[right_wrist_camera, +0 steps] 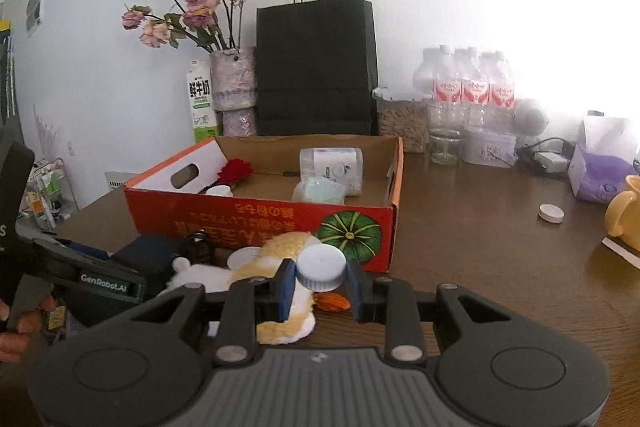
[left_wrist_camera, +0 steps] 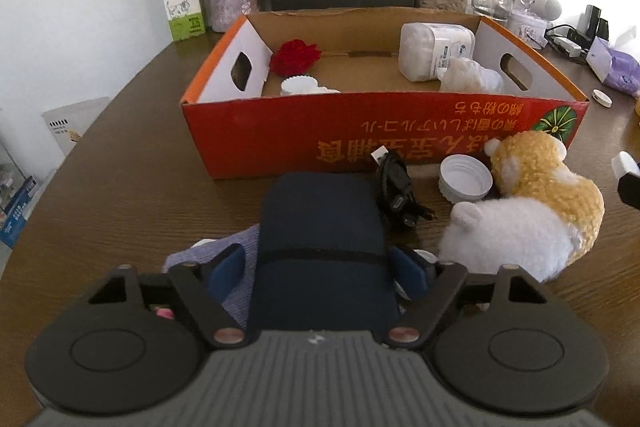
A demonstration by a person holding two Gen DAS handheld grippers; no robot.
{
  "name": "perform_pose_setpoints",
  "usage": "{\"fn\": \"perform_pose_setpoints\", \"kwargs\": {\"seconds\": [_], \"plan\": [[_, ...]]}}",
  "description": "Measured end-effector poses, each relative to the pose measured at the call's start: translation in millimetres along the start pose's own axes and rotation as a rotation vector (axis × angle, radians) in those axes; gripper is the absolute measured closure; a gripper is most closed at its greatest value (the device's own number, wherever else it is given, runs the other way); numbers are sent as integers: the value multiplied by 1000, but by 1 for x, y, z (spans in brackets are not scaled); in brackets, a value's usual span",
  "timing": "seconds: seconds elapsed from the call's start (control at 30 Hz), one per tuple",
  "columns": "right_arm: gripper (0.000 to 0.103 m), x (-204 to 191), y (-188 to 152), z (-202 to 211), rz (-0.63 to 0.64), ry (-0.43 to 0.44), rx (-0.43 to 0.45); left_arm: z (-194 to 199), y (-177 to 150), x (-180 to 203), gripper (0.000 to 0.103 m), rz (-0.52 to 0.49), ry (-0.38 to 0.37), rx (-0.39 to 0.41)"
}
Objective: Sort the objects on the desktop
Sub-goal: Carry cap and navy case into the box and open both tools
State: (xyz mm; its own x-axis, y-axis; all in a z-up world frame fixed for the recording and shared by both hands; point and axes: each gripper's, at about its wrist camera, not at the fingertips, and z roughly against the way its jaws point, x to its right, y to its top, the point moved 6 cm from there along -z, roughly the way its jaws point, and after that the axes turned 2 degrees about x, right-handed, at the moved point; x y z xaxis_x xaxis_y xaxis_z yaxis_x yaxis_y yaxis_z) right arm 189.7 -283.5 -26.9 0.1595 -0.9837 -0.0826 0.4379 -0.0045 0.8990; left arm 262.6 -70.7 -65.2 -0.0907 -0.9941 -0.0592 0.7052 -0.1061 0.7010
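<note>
My left gripper (left_wrist_camera: 320,263) stands open around a dark navy case (left_wrist_camera: 320,219) lying on the table. The right pad is almost on the case, and a sliver of lavender cloth (left_wrist_camera: 240,259) shows beside the left pad. My right gripper (right_wrist_camera: 320,281) is shut on a pale blue bottle cap (right_wrist_camera: 320,267), held over a yellow and white plush toy (right_wrist_camera: 280,251). Just beyond is the red cardboard box (left_wrist_camera: 384,135), holding a red flower (left_wrist_camera: 296,57) and a white plastic tub (left_wrist_camera: 436,51). A black cable bundle (left_wrist_camera: 396,191) and a white lid (left_wrist_camera: 466,179) lie beside the case.
A milk carton (right_wrist_camera: 202,103), a flower vase (right_wrist_camera: 234,87), a black paper bag (right_wrist_camera: 316,67) and water bottles (right_wrist_camera: 468,87) line the back wall. To the right are a small white disc (right_wrist_camera: 551,213), a purple tissue pack (right_wrist_camera: 600,179) and a yellow mug (right_wrist_camera: 624,215). A hand (right_wrist_camera: 12,331) holds the left gripper.
</note>
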Motion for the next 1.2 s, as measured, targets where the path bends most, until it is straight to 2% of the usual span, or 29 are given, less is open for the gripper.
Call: {"fn": "perform_pose_setpoints", "kwargs": {"seconds": [0.03,0.3,0.67,0.97,1.2], "plan": [[77,1,-1,-2,-3,5,-3,-1,0,1,30,2,-3,-4],[77,-1,-6,-9,-7,27,-24,-3,1,1,37,15,-16,2],[77,-9,0,0,2,27,-9,15,2,-10,38,52,-33,43],[77,-27,17,13,32,33,38,54,17,-21,38,71,-62,149],[77,-46,49,12,56,52,96,84,53,-27,38,72,-89,267]]}}
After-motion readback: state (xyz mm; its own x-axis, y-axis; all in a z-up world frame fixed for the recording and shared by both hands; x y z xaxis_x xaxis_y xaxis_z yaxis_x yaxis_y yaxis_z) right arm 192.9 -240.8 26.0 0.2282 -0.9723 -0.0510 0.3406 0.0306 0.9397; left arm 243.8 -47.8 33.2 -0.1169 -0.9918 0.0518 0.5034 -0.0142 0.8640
